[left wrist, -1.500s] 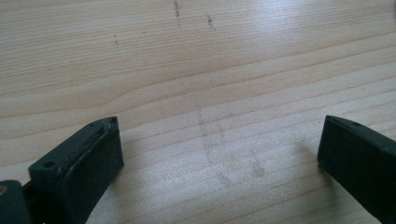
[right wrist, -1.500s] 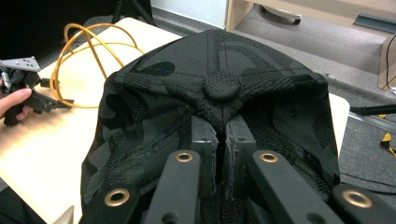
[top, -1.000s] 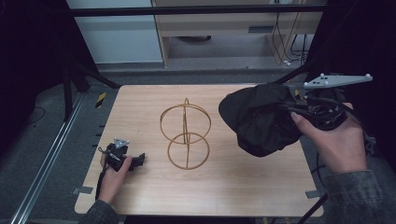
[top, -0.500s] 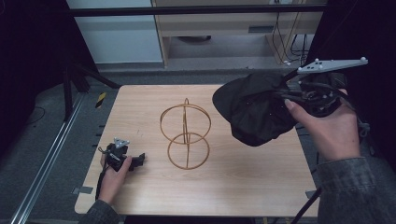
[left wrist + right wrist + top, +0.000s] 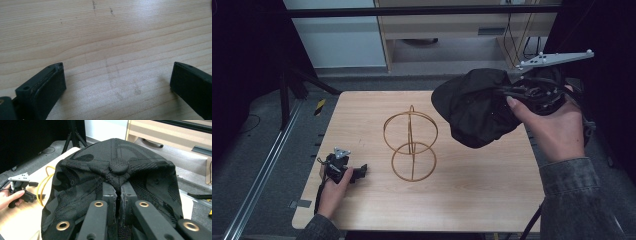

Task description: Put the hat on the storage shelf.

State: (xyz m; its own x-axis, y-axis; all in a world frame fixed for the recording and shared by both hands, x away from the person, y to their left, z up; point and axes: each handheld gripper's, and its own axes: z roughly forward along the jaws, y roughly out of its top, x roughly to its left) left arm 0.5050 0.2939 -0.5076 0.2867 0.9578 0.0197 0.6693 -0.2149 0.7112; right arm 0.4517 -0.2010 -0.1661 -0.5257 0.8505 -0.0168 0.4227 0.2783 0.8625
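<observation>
a: state of the right gripper (image 5: 116,195)?

b: jaws drawn together, clamped on the fabric of a black cap (image 5: 477,107). in the right gripper view the cap's crown button sits just above the jaw tips and the cloth drapes over both sides of the jaws. the right hand (image 5: 552,127) holds this gripper raised above the table's right far area; the grey three-cornered plate (image 5: 554,59) tops it.

a: position of the cap?

b: off the table (image 5: 492,200), hanging in the air from the right gripper, to the right of the wire stand (image 5: 411,145) and apart from it.

a: describe the wire stand.

b: gold-coloured wire rings joined on an upright rod, one ring flat at the base. it stands upright near the table centre.

a: state of the left gripper (image 5: 117,82)?

b: jaws wide apart, nothing between them. the left gripper view shows bare wood grain between the two black jaws. in the high view the left hand (image 5: 334,187) rests it on the table near the left front corner, well apart from the stand.
</observation>
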